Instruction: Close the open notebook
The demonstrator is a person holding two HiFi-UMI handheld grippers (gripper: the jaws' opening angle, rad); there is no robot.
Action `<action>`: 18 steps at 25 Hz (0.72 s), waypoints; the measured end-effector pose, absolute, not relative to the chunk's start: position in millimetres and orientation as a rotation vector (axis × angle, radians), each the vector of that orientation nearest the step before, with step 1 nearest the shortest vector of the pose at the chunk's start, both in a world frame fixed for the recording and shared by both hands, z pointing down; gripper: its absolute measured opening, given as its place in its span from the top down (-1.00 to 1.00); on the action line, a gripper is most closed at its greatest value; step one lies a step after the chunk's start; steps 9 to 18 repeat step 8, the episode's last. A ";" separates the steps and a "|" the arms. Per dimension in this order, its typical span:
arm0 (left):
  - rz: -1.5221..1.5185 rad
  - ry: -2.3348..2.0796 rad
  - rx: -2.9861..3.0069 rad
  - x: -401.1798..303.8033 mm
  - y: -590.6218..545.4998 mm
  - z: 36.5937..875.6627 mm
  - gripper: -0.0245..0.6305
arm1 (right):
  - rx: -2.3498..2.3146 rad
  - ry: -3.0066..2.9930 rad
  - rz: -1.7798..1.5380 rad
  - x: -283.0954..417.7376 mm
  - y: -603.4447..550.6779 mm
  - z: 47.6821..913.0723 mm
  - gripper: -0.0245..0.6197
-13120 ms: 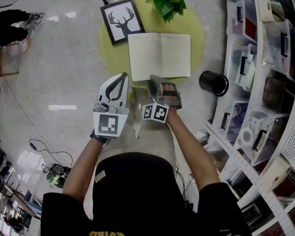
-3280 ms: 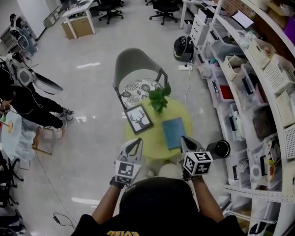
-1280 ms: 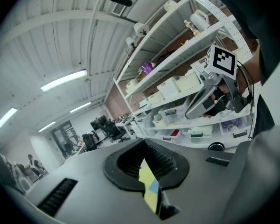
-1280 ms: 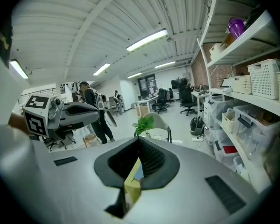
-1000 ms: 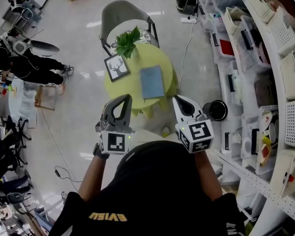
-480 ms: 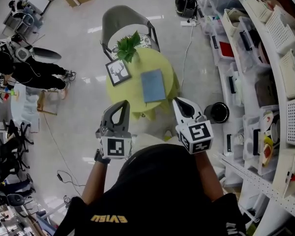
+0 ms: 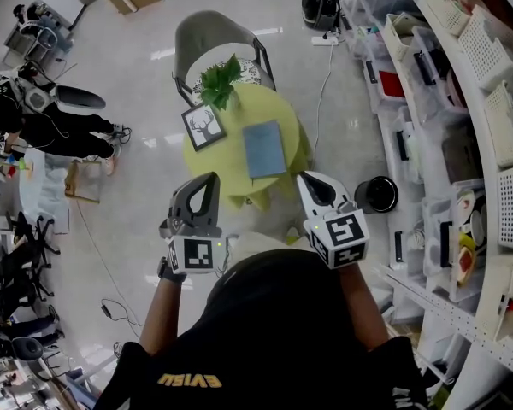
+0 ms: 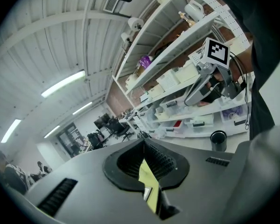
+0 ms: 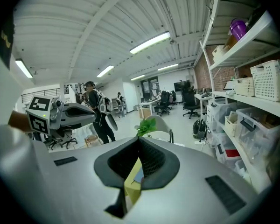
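The notebook (image 7: pixel 264 149) lies closed, blue cover up, on the round yellow-green table (image 7: pixel 239 109) far below me in the head view. Both grippers are raised close to my head, well short of the table and apart from the notebook. My left gripper (image 7: pixel 207 180) is shut with nothing in it, and so is my right gripper (image 7: pixel 306 180). In the right gripper view a sliver of the notebook (image 9: pixel 138 174) and of the table (image 9: pixel 130 186) shows through the gap behind the shut jaws. The left gripper view shows only a yellow strip of the table (image 8: pixel 149 185).
A framed deer picture (image 7: pixel 203 126) and a potted plant (image 7: pixel 220 81) stand on the table's far side, with a grey chair (image 7: pixel 214 37) behind. A black bin (image 7: pixel 375 194) is on the floor at the right, next to shelving with storage boxes (image 7: pixel 462 101). A person (image 7: pixel 34 118) stands far left.
The notebook, open thirteen seconds ago, now lies closed. Over the last second my left gripper has rolled slightly; my right gripper and the notebook have stayed put.
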State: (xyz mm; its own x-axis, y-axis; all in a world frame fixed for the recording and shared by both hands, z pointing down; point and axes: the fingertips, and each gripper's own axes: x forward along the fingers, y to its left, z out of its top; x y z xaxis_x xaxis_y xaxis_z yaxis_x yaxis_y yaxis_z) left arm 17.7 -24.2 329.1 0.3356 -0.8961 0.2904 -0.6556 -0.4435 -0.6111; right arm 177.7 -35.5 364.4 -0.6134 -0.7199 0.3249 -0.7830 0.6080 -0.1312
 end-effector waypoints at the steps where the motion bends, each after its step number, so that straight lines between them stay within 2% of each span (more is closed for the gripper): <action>1: -0.855 1.363 -2.216 18.0 -26.0 328.1 0.87 | 1.236 -2.598 0.383 177.4 -35.6 363.9 0.92; 18: -0.857 1.324 -2.216 33.5 -33.0 332.4 0.87 | 1.227 -2.585 0.375 188.7 -37.2 365.3 0.92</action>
